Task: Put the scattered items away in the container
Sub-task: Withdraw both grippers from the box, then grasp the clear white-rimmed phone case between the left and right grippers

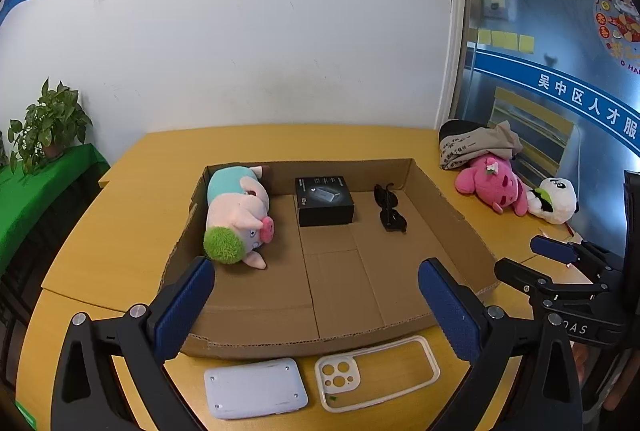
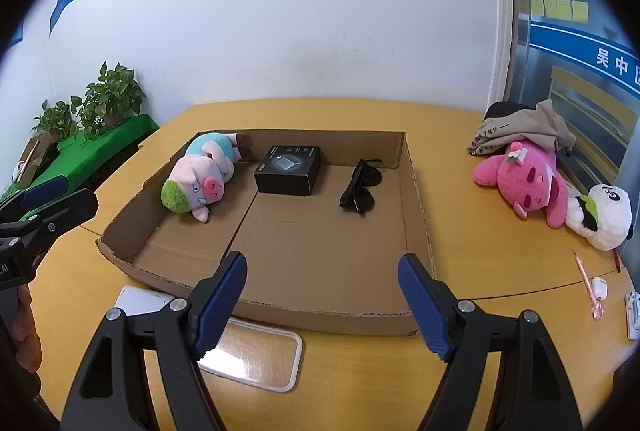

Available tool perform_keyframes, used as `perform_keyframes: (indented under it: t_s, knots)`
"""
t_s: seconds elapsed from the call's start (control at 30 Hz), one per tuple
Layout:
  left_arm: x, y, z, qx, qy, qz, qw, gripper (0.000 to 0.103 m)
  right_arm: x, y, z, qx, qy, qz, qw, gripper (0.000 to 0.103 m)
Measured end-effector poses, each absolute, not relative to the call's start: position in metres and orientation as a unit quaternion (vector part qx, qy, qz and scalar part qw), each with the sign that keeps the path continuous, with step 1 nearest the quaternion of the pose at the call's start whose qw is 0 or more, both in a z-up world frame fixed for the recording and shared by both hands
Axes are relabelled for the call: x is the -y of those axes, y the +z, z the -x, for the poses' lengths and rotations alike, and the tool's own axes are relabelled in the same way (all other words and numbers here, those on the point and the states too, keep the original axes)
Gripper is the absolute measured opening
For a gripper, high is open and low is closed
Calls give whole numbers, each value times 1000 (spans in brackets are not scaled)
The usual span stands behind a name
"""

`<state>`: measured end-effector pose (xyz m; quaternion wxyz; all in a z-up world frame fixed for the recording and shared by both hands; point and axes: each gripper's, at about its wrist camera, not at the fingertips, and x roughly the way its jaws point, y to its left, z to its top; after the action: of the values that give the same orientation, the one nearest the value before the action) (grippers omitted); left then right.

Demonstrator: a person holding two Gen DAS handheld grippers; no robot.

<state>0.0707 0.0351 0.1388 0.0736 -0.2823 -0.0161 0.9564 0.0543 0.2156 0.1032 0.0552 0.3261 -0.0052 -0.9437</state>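
I find my left gripper [image 1: 316,311] and right gripper [image 2: 322,305] both gaping wide, nothing between the pads. The cardboard tray [image 1: 452,227] at 12 o'clock holds a pig plush [image 1: 240,215], black box [image 1: 324,201] and sunglasses [image 1: 390,207]. White case [image 1: 256,387] and phone case [image 1: 376,371] lie outside at 6 o'clock.

- Cardboard tray [image 2: 416,199]: low walls; near and right floor bare, open from above.
- Pig plush [image 2: 196,183], black box [image 2: 288,171], sunglasses [image 2: 358,187]: fill the tray's far half, gaps between them.
- Phone case [image 1: 376,371], white slab [image 1: 256,387]: lie flat on the table [image 2: 360,383] just before the tray's near wall.
- Pink plush [image 2: 528,179], panda [image 2: 604,215]: crowd the table's right edge.
- Left claw [image 1: 316,307], right claw [image 2: 322,307]: both spread, nothing between the pads.
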Motion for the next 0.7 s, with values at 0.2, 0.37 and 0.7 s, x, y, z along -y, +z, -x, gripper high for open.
perform_keyframes:
  t_s: [0.2,0.37,0.7]
  knots:
    - [-28,97,-72,26,936,339,90,103,-229,61,-60,27,-921,-381,76,78]
    - [-31,52,-68,44,910,400,101,103,-226,6,-58,44,-889,-449,86,78]
    - [-40,-9,-46,106,865,473,129,96,-201,-41,-38,26,-870,-483,94,77]
